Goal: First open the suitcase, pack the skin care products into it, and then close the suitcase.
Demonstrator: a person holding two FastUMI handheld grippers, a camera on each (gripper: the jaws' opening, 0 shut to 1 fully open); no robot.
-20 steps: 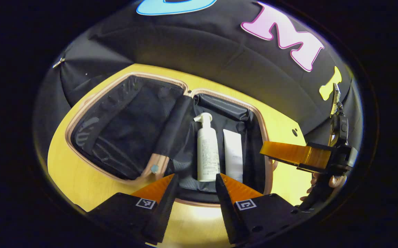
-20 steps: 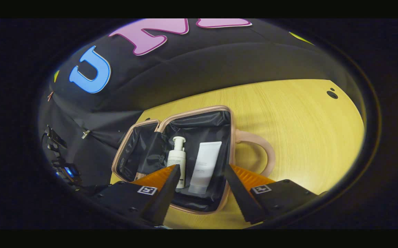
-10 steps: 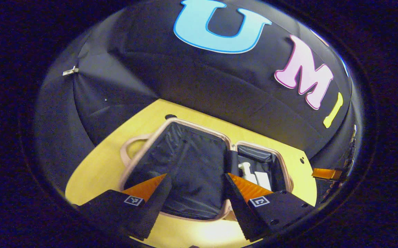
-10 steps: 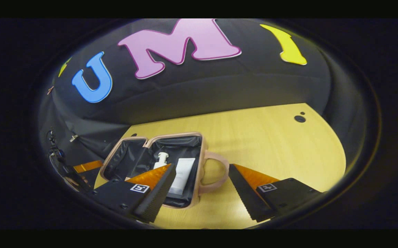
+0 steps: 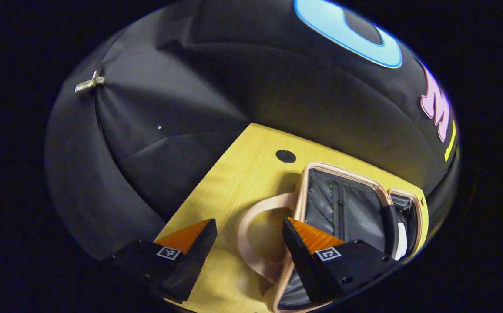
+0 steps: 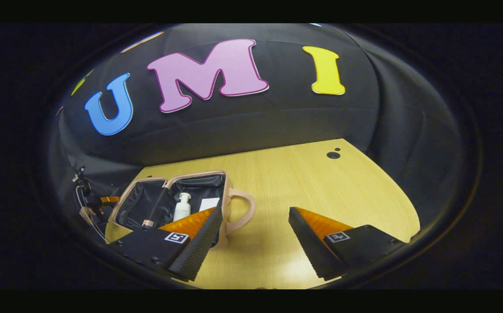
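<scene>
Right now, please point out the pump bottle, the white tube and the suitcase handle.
pump bottle [image 6: 182, 209], right gripper view, on its body.
white tube [image 6: 209, 204], right gripper view, on its flat face.
suitcase handle [image 5: 246, 219], left gripper view, on its curved loop.

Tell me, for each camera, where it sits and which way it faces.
Left gripper view: rides on the left tool, looking along its open fingers at the suitcase handle and the open lid half on the table.
Right gripper view: rides on the right tool, looking over bare table; the open suitcase, holding a pump bottle and a tube, lies to its left.
Shared: the suitcase, the table, the booth wall.
</scene>
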